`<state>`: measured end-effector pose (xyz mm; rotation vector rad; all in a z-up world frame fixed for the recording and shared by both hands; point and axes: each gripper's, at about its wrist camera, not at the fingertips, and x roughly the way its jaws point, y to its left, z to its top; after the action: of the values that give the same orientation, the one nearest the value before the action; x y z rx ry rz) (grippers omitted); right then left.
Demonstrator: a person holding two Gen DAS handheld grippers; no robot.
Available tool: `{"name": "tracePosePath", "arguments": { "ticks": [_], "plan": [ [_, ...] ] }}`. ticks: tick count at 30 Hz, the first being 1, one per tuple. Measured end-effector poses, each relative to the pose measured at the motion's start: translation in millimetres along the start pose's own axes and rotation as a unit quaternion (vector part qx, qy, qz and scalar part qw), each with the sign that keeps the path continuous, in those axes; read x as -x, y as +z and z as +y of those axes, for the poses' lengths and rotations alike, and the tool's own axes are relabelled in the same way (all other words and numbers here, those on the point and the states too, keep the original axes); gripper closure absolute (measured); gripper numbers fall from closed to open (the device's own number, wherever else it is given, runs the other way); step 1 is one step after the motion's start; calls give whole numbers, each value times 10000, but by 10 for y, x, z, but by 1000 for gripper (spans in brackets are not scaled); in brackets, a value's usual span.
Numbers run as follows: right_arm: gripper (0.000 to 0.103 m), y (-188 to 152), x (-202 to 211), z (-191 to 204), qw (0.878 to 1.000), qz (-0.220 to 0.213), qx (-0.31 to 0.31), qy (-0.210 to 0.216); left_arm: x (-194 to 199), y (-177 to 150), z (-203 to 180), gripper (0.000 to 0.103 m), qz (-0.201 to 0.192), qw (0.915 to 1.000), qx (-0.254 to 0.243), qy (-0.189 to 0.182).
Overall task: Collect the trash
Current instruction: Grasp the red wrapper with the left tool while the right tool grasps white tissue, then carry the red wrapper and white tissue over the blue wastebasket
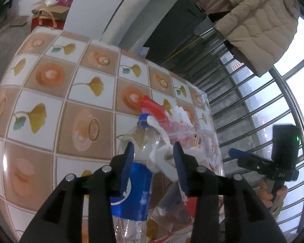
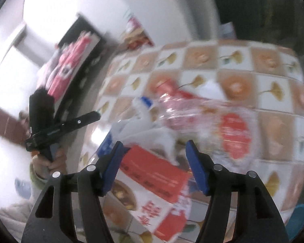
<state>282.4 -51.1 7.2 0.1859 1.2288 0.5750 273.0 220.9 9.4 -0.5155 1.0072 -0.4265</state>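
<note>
A crushed clear bottle (image 1: 131,186) with a blue label and blue cap lies on the tiled tablecloth (image 1: 50,101), in a heap with a crumpled white tissue (image 1: 162,158), a red packet (image 1: 154,105) and a clear printed wrapper (image 1: 204,141). My left gripper (image 1: 155,162) stands open just above the heap, the tissue and the bottle's shoulder between its pads. In the blurred right wrist view my right gripper (image 2: 156,162) is open over a red and white food packet (image 2: 152,174), with the bottle cap (image 2: 146,101) and wrapper (image 2: 233,133) beyond. Nothing is gripped.
A beige padded jacket (image 1: 261,24) hangs by a metal window railing (image 1: 243,105) past the table's right edge. A paper bag (image 1: 48,14) stands behind the table. A hand (image 1: 269,196) holds the right gripper (image 1: 243,156) off that edge. A pink and black object (image 2: 71,66) lies left.
</note>
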Motion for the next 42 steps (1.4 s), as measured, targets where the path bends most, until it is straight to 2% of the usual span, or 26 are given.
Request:
{"name": "tracePosePath", "arguments": {
  "ticks": [5, 7, 10, 12, 13, 14, 20, 27, 32, 36, 40, 42],
  "plan": [
    [42, 167, -418, 206, 9962, 541, 547, -397, 61, -140, 88, 60, -53, 9999, 80, -59],
    [47, 195, -583, 241, 9922, 722, 750, -683, 83, -207, 107, 60, -54, 9999, 80, -43],
    [62, 179, -742, 237, 9847, 1011, 943, -1059, 109, -280, 139, 60, -18, 10000, 59, -56],
    [89, 150, -788, 217, 9825, 1120, 992, -1108, 123, -319, 152, 60, -19, 10000, 27, -55],
    [97, 134, -789, 203, 9826, 1123, 975, -1108, 135, -342, 156, 60, -21, 10000, -7, -46],
    [100, 136, -772, 207, 9836, 1084, 959, -1080, 136, -353, 157, 60, -24, 10000, -27, -42],
    [103, 176, -463, 324, 9921, 392, 855, -826, 88, -398, 169, 60, 27, 9999, -96, -85],
    [103, 304, 26, 387, 9977, -478, 446, -165, 70, -420, 148, 60, 6, 9998, -151, -131],
    [103, 319, 420, 374, 9940, -1073, 188, 23, 71, -417, 144, 60, 8, 9998, -162, -92],
    [103, 181, 847, 302, 9875, -1573, 41, 45, 128, -415, 96, 60, -74, 9997, -207, -141],
    [103, -34, 1175, 168, 9801, -1976, -156, -41, 230, -428, -60, 59, -189, 9979, -398, -465],
    [103, -185, 1302, 56, 9759, -2156, -308, -173, 261, -441, -179, 56, -189, 9962, -530, -658]
  ]
}}
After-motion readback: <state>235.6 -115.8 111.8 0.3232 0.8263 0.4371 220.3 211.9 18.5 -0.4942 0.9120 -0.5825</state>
